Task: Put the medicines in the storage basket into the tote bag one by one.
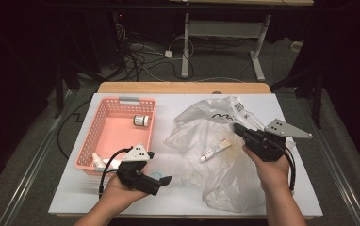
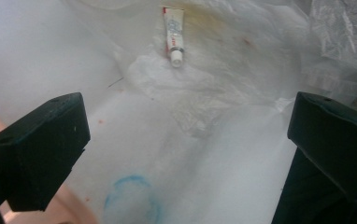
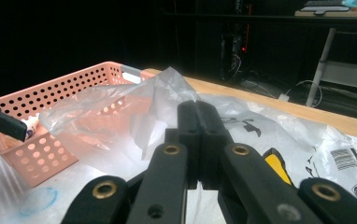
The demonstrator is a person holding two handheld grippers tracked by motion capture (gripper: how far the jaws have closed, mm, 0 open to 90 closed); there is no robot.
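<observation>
A clear plastic bag (image 1: pixel 216 155) lies crumpled on the white table top (image 1: pixel 178 197), right of centre. A small white tube (image 1: pixel 216 149) with a white cap rests in the bag, and the left gripper view has the tube (image 2: pixel 174 35) ahead of the jaws. My left gripper (image 1: pixel 161 177) hovers near the table's front left, jaws open and wide apart (image 2: pixel 186 135), nothing between them. My right gripper (image 1: pixel 237 127) is shut on the bag's upper edge; its two jaws press together (image 3: pixel 197 109) and the film (image 3: pixel 167 88) rises from the tips.
A pink perforated basket (image 1: pixel 121 100) stands at the left, holding a small white jar (image 1: pixel 141 120) and a white bottle (image 1: pixel 98 161). The basket (image 3: pixel 50 93) shows behind the bag. A blue ring mark (image 2: pixel 132 200) is on the table. Dark floor, cables and desk legs lie beyond.
</observation>
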